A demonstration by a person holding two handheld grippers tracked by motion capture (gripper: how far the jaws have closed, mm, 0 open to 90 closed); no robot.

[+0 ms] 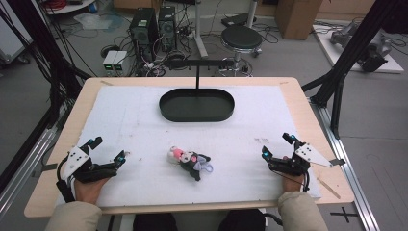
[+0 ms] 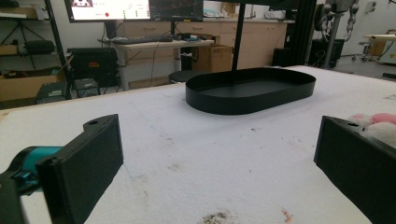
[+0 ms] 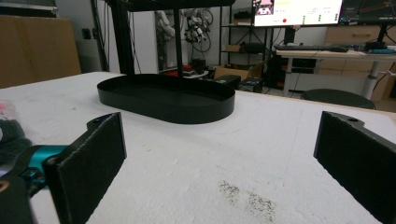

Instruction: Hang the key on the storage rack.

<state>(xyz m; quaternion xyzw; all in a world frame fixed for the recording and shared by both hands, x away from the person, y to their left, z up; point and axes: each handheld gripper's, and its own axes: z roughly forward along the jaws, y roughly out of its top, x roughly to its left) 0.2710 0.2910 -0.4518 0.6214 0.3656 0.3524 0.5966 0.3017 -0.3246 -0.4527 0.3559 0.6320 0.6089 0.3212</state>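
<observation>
Plush toy (image 1: 189,162) mid-tabletop (image 1: 144,120), lying diagonally between both claws. Roughly equidistant from left claw (image 1: 109,150) and right claw (image 1: 276,146); both wide, empty.

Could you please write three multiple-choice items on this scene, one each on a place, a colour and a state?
1. Where does the plush toy lie?
A. inside the tray
B. on the white mat between the two tools
C. on the floor

2. What colour is the oval tray?
A. black
B. red
C. white

3. How do the jaws of the left tool stand?
A. shut on the toy
B. shut on nothing
C. open, with nothing between them

Answers: 1 B, the high view shows it mid-mat, nearer than the tray. 2 A, it is black in all views. 3 C, the left gripper view shows bare mat between wide jaws.
</observation>
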